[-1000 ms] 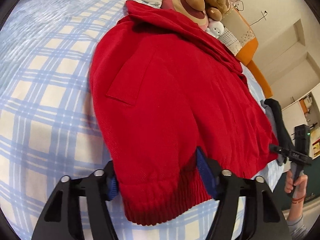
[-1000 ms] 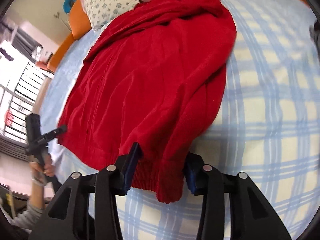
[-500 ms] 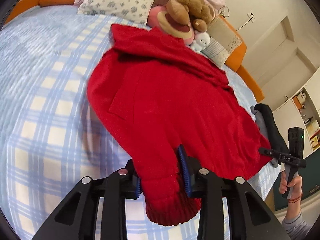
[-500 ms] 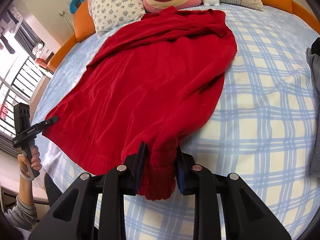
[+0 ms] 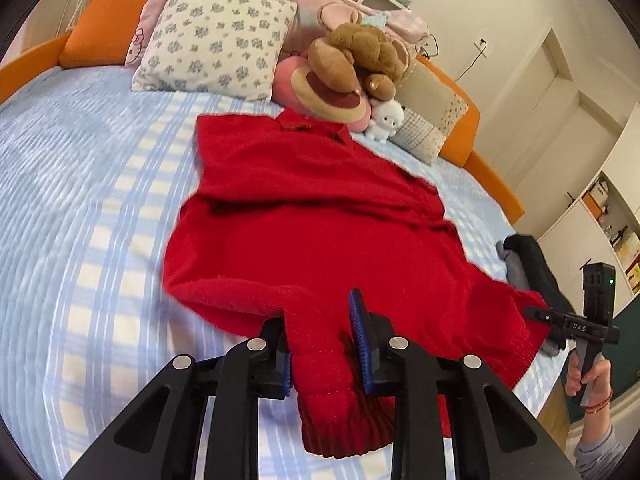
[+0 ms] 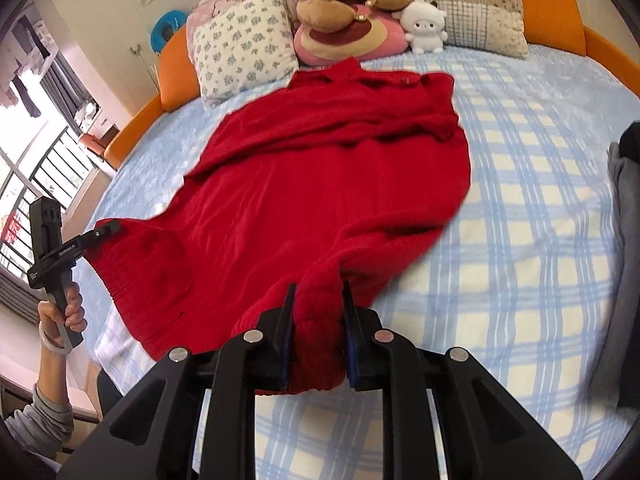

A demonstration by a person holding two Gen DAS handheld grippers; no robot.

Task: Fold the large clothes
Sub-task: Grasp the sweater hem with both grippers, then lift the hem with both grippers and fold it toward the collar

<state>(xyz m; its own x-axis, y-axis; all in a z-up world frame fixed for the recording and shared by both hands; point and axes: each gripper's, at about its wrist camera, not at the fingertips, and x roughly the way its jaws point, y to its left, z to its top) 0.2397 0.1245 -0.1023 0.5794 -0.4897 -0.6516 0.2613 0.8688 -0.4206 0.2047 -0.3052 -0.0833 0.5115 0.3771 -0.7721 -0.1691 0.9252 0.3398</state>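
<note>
A large red knit sweater lies lengthwise on the blue checked bed, collar toward the pillows. My left gripper is still closing, its blue pads squeezing one bunched corner of the ribbed hem, which hangs out below the jaws, lifted off the sheet. In the right wrist view the sweater runs away from my right gripper, also closing, which pinches the other hem corner. Each gripper shows in the other's view at the far hem corner: the right gripper and the left gripper, each held by a hand.
A flowered pillow, plush toys and a checked cushion crowd the head of the bed inside its orange frame. Dark and grey clothes lie at the bed's right edge. A barred window is beyond the left side.
Both grippers went from open around the hem corners to closed on them. Both rose and pulled back, lifting the hem off the sheet and bringing the pillows into view.
</note>
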